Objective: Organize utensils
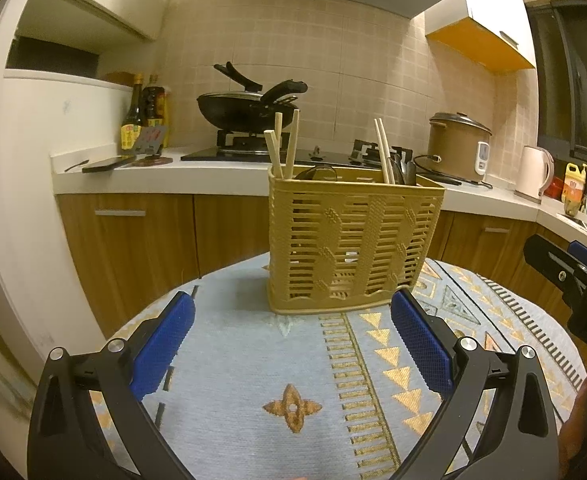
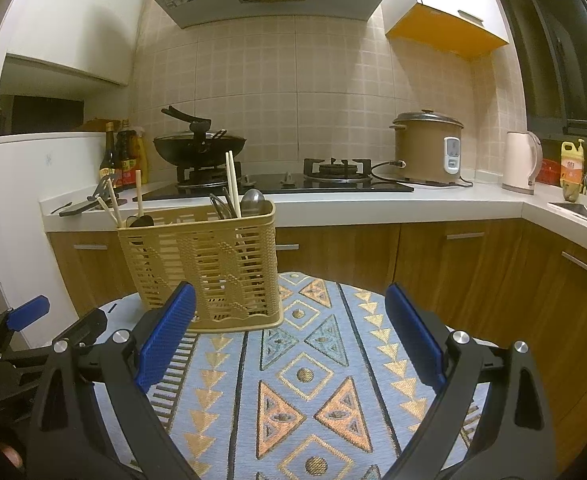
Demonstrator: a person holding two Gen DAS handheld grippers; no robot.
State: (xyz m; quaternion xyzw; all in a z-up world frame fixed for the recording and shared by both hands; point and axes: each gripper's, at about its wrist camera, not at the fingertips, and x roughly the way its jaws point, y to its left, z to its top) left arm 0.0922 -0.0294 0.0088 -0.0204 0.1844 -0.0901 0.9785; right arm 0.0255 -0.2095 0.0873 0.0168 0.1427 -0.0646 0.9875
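Note:
A tan slatted utensil basket [image 1: 353, 244] stands upright at the far side of a round table with a patterned blue cloth [image 1: 253, 360]. Wooden chopsticks [image 1: 289, 144] stick up from its left compartment and another pair [image 1: 383, 150] from its right one, beside dark spoons. My left gripper [image 1: 293, 312] is open and empty, just in front of the basket. In the right wrist view the basket [image 2: 209, 264] is ahead to the left, holding chopsticks [image 2: 231, 182] and a metal spoon [image 2: 252, 200]. My right gripper [image 2: 289, 304] is open and empty, to the basket's right.
A kitchen counter [image 2: 413, 204] runs behind the table with a wok [image 2: 199, 148] on the stove, sauce bottles [image 2: 123, 156], a rice cooker [image 2: 429, 148] and a kettle [image 2: 521, 162]. The table edge drops off close behind the basket. The left gripper's body [image 2: 25, 320] shows at left.

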